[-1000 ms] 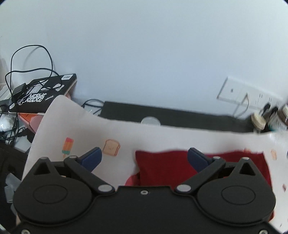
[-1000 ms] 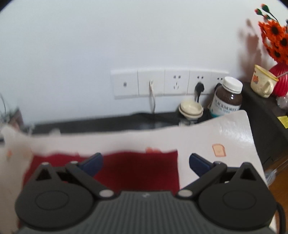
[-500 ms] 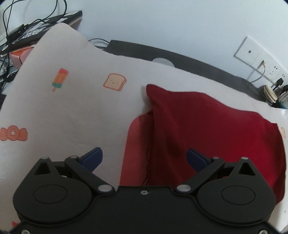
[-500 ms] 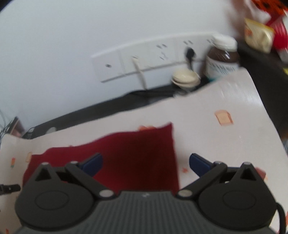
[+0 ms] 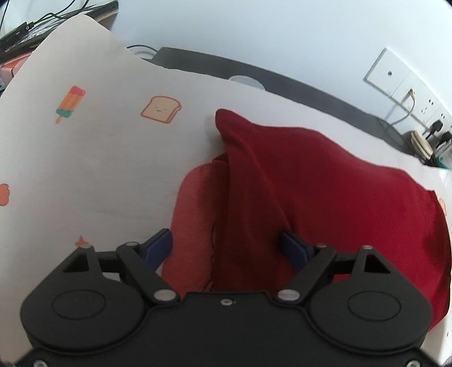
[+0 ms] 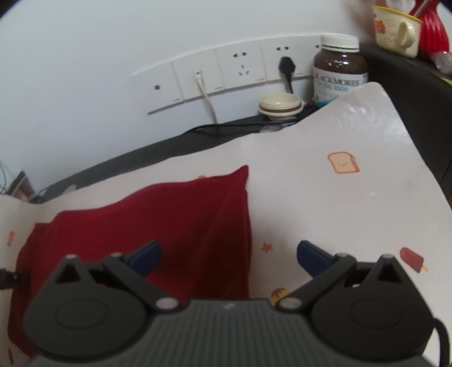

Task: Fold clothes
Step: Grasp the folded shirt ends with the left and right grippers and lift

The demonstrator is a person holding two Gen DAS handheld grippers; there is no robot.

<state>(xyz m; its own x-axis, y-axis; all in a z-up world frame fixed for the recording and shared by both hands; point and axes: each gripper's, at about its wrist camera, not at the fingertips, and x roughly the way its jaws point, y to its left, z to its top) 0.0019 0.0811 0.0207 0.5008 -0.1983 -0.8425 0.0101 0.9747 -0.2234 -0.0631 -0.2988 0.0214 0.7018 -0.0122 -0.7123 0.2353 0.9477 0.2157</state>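
A dark red garment [image 5: 325,192] lies folded on a white printed tablecloth [image 5: 93,158]. Its left side is rumpled, with a lighter red layer [image 5: 192,214] showing underneath. My left gripper [image 5: 226,248] is open, its blue fingertips straddling the garment's near left edge just above it. In the right wrist view the garment [image 6: 169,217] is a flat rectangle. My right gripper [image 6: 228,255] is open over its near right edge, one fingertip above the cloth and one above the tablecloth [image 6: 353,203].
Wall sockets [image 6: 226,73] with plugged cables, a brown supplement bottle [image 6: 340,70], a small stacked bowl [image 6: 279,106] and a mug [image 6: 395,31] stand at the back right. A dark table edge [image 5: 282,82] runs behind the tablecloth. Cables and a black box [image 5: 42,22] sit far left.
Both grippers have tilted down and dropped closer to the garment, so it fills more of each view. Both stay open. The garment's left side now shows rumpled.
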